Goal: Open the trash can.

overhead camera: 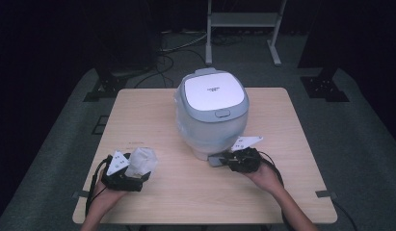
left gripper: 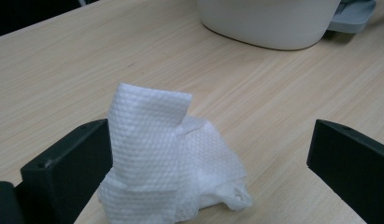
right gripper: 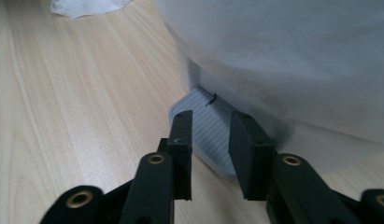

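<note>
Dark room, wooden desk (overhead camera: pixel 152 120) | rice cooker (overhead camera: pixel 212 113) mid-desk, grey tab (right gripper: pixel 206 130) at its base | our right gripper (right gripper: pixel 210 140) narrowed over the tab, not pressing; we centre it first | left gripper (left gripper: pixel 208 154) wide open around paper towel (left gripper: pixel 166 158).

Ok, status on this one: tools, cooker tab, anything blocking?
Left tool open, white paper towel between its jaws. Right tool narrowed around grey ribbed tab at rice cooker base; contact unclear. Nothing blocking.
</note>
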`<state>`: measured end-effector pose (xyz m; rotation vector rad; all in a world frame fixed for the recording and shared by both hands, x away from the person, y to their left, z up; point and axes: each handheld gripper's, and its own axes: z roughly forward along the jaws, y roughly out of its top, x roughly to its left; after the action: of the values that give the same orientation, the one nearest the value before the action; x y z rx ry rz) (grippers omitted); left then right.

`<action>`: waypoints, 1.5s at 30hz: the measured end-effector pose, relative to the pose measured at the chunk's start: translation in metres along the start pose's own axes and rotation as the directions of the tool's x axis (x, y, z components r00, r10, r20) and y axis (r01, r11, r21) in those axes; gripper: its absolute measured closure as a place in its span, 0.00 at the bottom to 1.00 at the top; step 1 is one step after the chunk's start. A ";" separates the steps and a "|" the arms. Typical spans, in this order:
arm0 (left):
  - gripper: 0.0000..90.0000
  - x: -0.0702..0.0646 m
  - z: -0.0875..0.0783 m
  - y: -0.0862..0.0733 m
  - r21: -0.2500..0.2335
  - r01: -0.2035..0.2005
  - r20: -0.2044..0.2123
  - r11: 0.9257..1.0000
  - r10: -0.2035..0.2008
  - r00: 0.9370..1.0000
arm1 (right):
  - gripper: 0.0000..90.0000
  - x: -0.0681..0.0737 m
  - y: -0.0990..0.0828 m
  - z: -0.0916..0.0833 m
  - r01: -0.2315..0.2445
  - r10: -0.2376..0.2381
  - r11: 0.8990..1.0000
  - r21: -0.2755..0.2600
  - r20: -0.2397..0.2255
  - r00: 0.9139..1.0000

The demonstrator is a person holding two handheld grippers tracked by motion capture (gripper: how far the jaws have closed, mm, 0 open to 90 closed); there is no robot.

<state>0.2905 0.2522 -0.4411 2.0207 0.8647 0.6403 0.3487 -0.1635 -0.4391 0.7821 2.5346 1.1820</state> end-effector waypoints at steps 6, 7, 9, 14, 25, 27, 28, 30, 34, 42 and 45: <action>0.00 0.000 0.001 -0.001 0.009 0.008 -0.003 1.000 -0.008 1.000 | 0.80 0.000 0.002 0.008 -0.003 0.003 1.000 -0.003 0.001 1.000; 0.00 0.000 0.001 -0.001 0.009 0.008 -0.003 1.000 -0.008 1.000 | 0.80 0.000 0.002 0.008 -0.003 0.003 1.000 -0.003 0.001 1.000; 0.02 0.000 0.001 -0.002 0.014 0.012 0.009 1.000 -0.012 1.000 | 0.80 -0.001 0.003 0.010 -0.008 0.008 1.000 -0.004 0.001 1.000; 0.02 0.000 0.001 -0.001 0.012 0.011 0.008 1.000 -0.011 1.000 | 0.80 -0.002 0.005 0.014 -0.006 0.006 1.000 0.001 0.007 1.000; 0.02 0.002 0.001 -0.002 0.012 0.017 0.010 1.000 -0.017 1.000 | 0.82 -0.004 0.006 0.025 -0.001 0.001 1.000 0.004 0.021 1.000; 0.02 0.002 0.001 -0.002 0.011 0.020 0.011 1.000 -0.020 1.000 | 0.82 -0.004 0.006 0.025 0.004 -0.004 1.000 0.004 0.026 1.000; 0.02 0.002 0.001 -0.002 0.011 0.020 0.010 1.000 -0.020 1.000 | 0.82 -0.004 0.006 0.025 0.004 -0.004 1.000 0.004 0.026 1.000; 0.02 0.002 0.001 -0.003 0.011 0.021 0.012 1.000 -0.021 1.000 | 0.82 -0.003 0.005 0.026 0.008 -0.008 1.000 0.000 0.031 0.999; 0.02 0.003 0.000 -0.003 0.009 0.027 0.013 1.000 -0.027 1.000 | 0.82 -0.001 0.005 0.027 0.011 -0.011 1.000 0.002 0.036 0.999; 0.02 0.005 -0.001 -0.003 0.002 0.048 0.007 0.999 -0.048 0.999 | 0.82 0.002 0.003 0.028 0.023 -0.024 1.000 0.003 0.062 0.998; 0.02 0.004 0.000 -0.003 0.001 0.046 0.007 0.999 -0.046 0.999 | 0.82 0.003 0.004 0.029 0.031 -0.031 0.999 0.012 0.069 0.997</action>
<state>0.2920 0.2570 -0.4427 1.9966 0.9055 0.6072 0.3600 -0.1410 -0.4545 0.7698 2.4902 1.1128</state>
